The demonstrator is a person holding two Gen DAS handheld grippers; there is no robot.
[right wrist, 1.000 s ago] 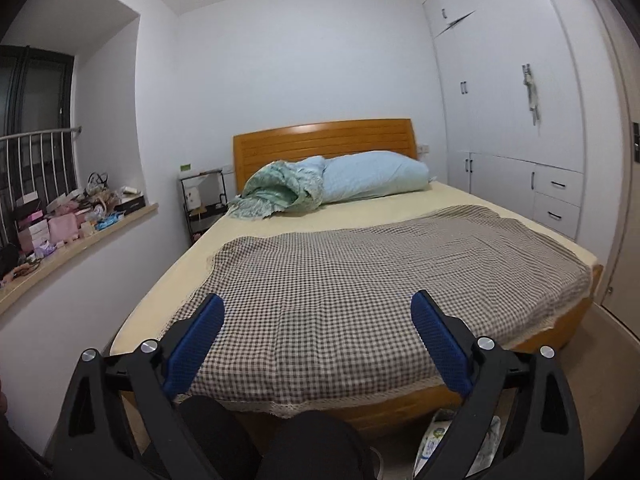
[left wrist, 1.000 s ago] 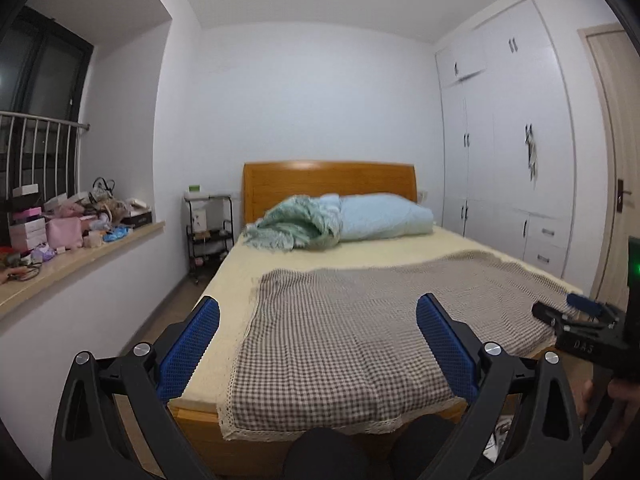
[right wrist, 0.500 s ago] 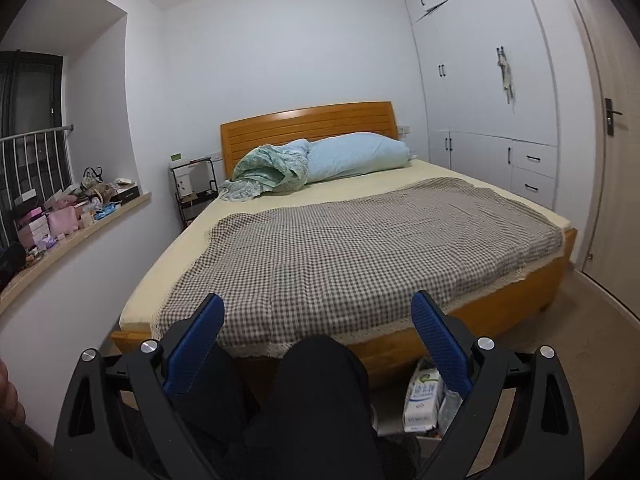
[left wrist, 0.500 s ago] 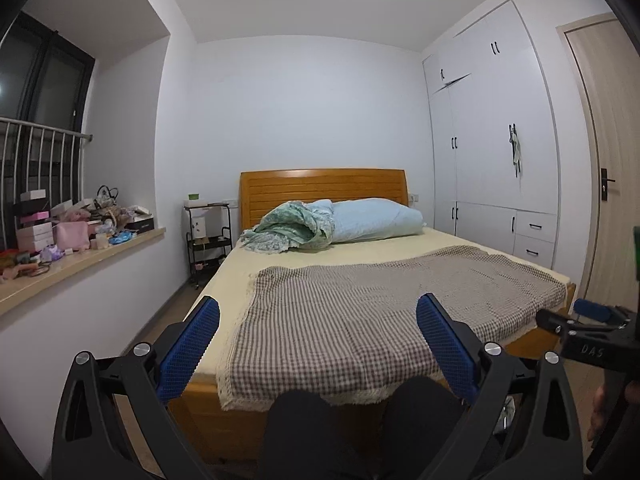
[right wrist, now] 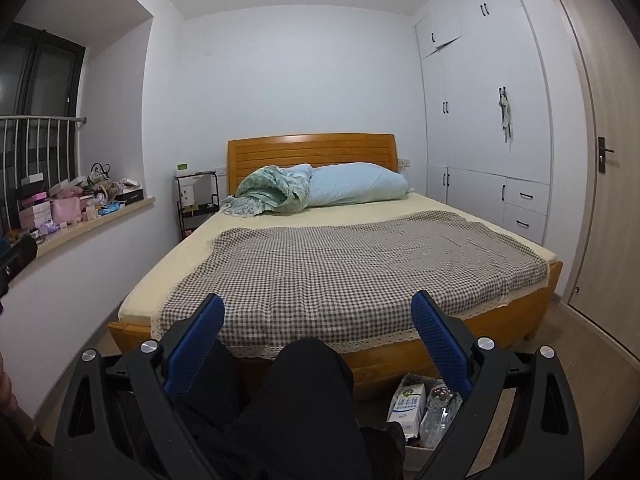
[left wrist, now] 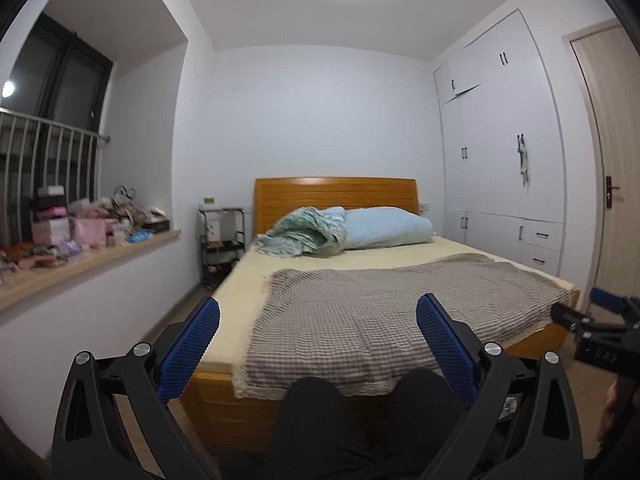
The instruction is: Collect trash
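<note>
Spread and empty, both grippers, left (left wrist: 318,320) and right (right wrist: 318,318), face the bed (right wrist: 460,340); a carton (right wrist: 407,404) and crinkled plastic bottle (right wrist: 438,414) lie on the floor at its wooden foot, beside dark-trousered knees (right wrist: 304,392)

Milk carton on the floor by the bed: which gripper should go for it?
Right, probably. The milk carton lies just below the open right gripper, beside its right finger. The left gripper, also open, faces the bed; the carton isn't visible there.
</note>
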